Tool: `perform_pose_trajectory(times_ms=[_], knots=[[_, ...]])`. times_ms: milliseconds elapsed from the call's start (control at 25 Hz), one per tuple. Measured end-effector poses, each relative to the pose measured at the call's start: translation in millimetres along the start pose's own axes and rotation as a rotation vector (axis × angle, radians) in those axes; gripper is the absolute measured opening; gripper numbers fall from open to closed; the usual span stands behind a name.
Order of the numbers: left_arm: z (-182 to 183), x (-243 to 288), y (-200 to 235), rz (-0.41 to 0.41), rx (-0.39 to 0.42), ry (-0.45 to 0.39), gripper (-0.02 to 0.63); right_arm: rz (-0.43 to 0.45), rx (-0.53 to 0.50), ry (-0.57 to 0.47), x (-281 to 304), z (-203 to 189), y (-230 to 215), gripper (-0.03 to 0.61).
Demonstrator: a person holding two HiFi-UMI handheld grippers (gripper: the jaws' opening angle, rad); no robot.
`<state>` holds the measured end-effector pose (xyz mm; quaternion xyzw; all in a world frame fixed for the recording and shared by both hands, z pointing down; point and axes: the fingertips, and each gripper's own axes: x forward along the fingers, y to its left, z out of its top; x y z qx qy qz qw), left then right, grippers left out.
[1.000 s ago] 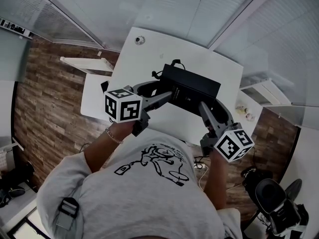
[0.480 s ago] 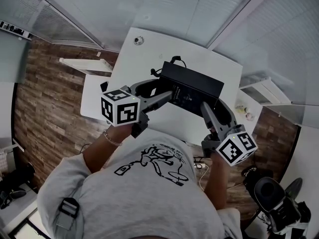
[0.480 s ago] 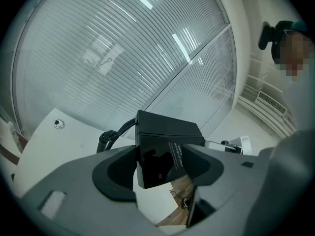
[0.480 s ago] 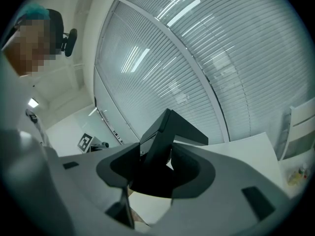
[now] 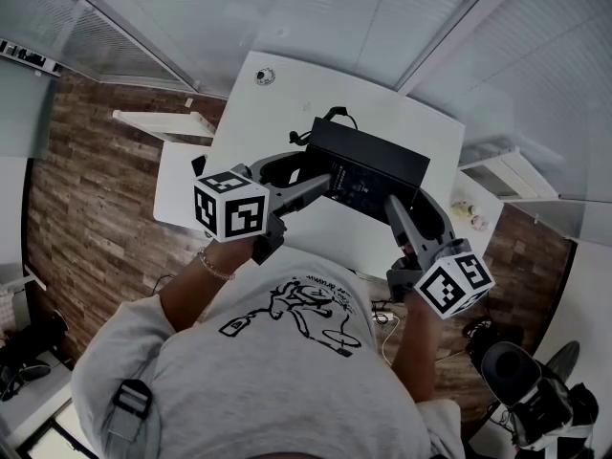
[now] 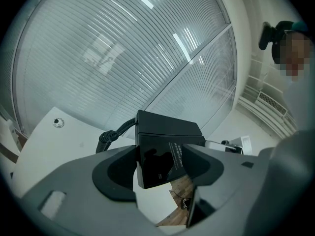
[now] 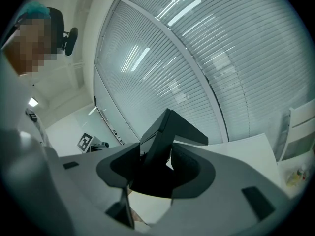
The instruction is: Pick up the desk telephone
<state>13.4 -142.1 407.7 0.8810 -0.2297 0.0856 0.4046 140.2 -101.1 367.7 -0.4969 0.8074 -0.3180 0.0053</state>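
Since a second ago the desk telephone (image 5: 371, 163) has edged slightly toward the far side of the white table (image 5: 287, 98), and the marker cube (image 5: 230, 204) on your left gripper (image 5: 321, 171) has slid a little toward the table's left side. Over the last half second nothing visibly shifts.

Your left gripper has its jaws clamped on the telephone's left end, with both pads against the black casing. Your right gripper (image 5: 405, 199) is clamped in the same way on the right end, its jaws standing wide around the body.

The telephone is held tilted over the table's near half. Its labelled underside faces the left gripper view, and bare tabletop shows beneath it. A coiled cord (image 6: 111, 135) runs from its far left corner down toward the table. A small round object (image 5: 267, 76) lies at the table's far left corner, well apart from the telephone.
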Motion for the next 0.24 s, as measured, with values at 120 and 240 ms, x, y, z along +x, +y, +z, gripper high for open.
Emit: perform_pose_trajectory(times_ms=[120,240], knots=[[-0.1,1.8,1.4,0.001,-0.003,0.002,0.279,0.001,0.005,0.0,1.2,1.1,-1.1,0.189],[-1.7,4.1,3.6,0.001,-0.013,0.003,0.279,0.001,0.006,0.001,2.4,0.8,-2.5,0.189]])
